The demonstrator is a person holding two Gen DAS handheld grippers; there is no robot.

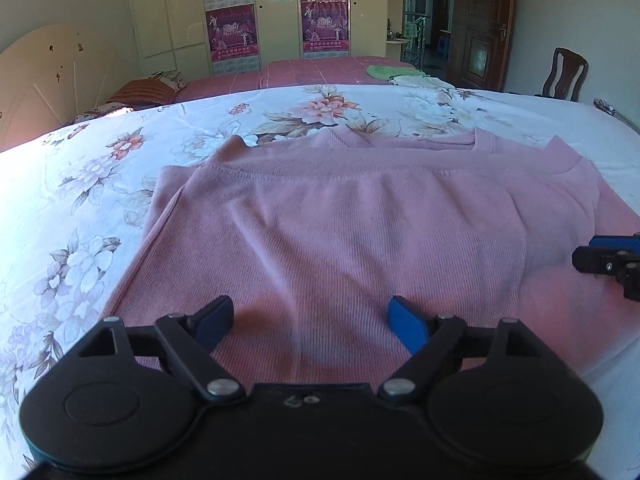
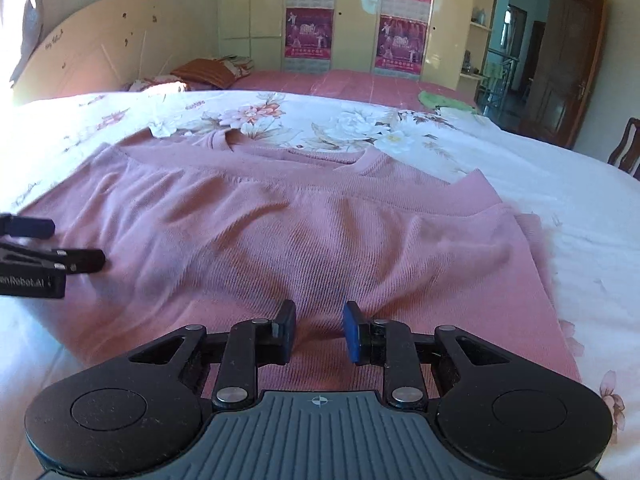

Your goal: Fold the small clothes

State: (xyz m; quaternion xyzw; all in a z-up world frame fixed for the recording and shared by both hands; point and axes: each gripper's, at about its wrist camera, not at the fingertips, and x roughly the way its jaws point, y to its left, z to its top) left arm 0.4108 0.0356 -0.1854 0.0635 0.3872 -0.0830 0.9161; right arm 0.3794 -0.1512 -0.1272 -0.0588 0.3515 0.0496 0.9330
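Observation:
A pink knit top (image 1: 320, 224) lies folded over on the floral bedsheet (image 1: 80, 200); its neckline sits at the far side. My left gripper (image 1: 310, 322) is open and empty, just above the near part of the top. My right gripper (image 2: 318, 330) is partly open and empty, its blue pads over the near edge of the same top (image 2: 320, 240). The right gripper also shows at the right edge of the left wrist view (image 1: 612, 256), and the left gripper at the left edge of the right wrist view (image 2: 40, 256).
The floral sheet (image 2: 560, 208) covers a bed. Behind it is a pink bedspread (image 1: 312, 70) with a green cloth (image 1: 386, 71), pillows (image 1: 148, 90) and a headboard (image 1: 52, 72). A wardrobe (image 1: 276, 12), a wooden door (image 1: 480, 20) and a chair (image 1: 564, 74) stand beyond.

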